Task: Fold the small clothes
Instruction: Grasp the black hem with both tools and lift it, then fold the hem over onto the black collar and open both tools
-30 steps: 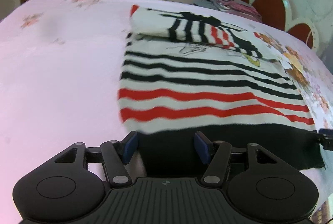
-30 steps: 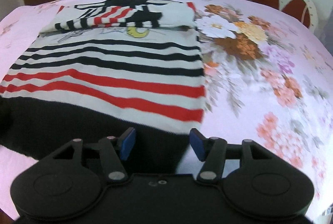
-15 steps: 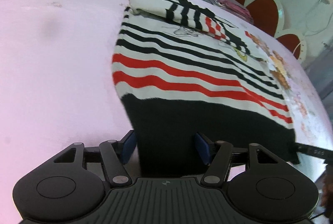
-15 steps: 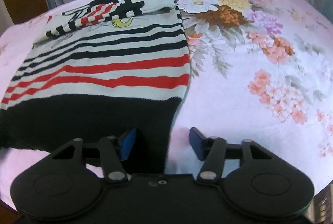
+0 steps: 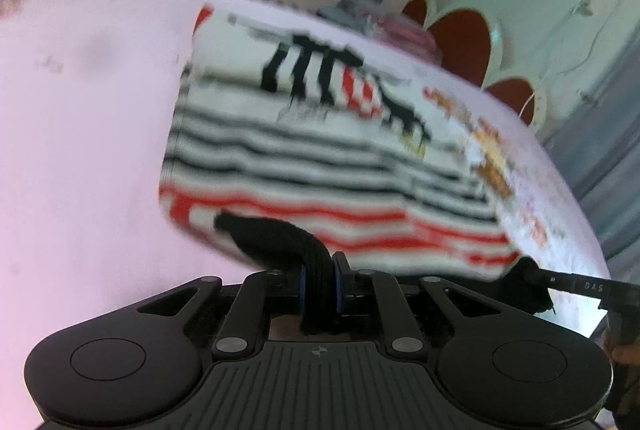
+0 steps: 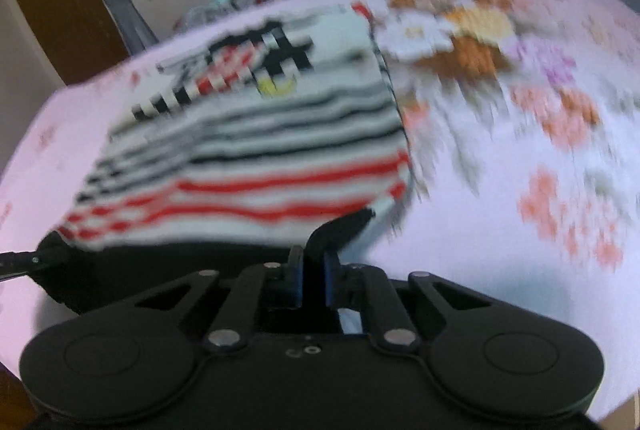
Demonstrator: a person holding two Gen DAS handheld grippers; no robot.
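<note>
My left gripper is clamped tight on black cloth. My right gripper is pinched likewise, cloth between its fingers.

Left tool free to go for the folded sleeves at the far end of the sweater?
Probably not: the left tool is shut on the sweater's black hem. Path over the striped sweater to the folded sleeves looks unobstructed.

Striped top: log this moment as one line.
left hand-held gripper shut on hem | right hand-held gripper shut on hem | top on bed
</note>
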